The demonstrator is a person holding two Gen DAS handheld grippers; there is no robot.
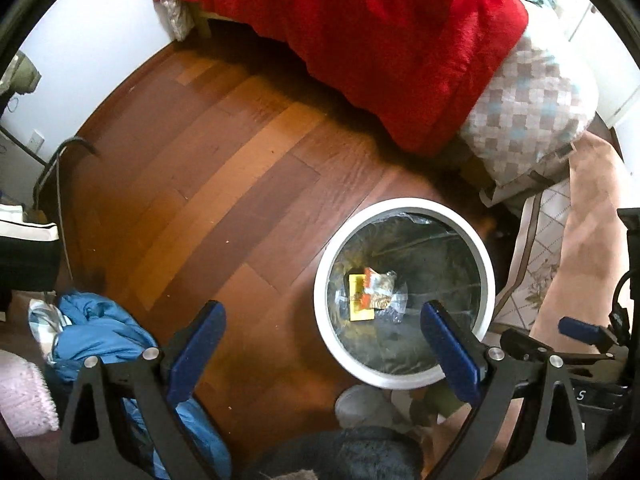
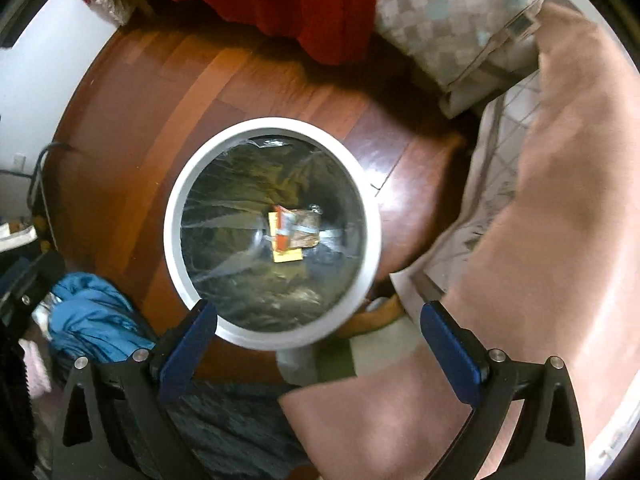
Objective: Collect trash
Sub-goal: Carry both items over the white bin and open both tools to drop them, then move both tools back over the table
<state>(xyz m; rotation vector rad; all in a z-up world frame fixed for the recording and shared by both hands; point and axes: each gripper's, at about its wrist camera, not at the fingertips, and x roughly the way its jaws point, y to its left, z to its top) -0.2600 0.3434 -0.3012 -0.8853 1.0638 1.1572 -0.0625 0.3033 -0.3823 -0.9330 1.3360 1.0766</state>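
A round white-rimmed trash bin (image 1: 406,204) with a clear liner stands on the wooden floor; it also shows in the right wrist view (image 2: 173,240). At its bottom lie a yellow wrapper (image 1: 357,295) and an orange and brown snack packet (image 1: 378,289), also seen in the right wrist view as the wrapper (image 2: 285,255) and the packet (image 2: 298,229). My left gripper (image 1: 324,322) is open and empty, high above the floor at the bin's left edge. My right gripper (image 2: 319,326) is open and empty, above the bin's near rim.
A bed with a red blanket (image 1: 360,40) and a checkered pillow (image 1: 532,112) stands behind the bin. A pink cover (image 2: 560,220) hangs at the right. Blue clothing (image 1: 96,336) lies on the floor at the left. A chair leg and a cable (image 1: 56,168) are near the wall.
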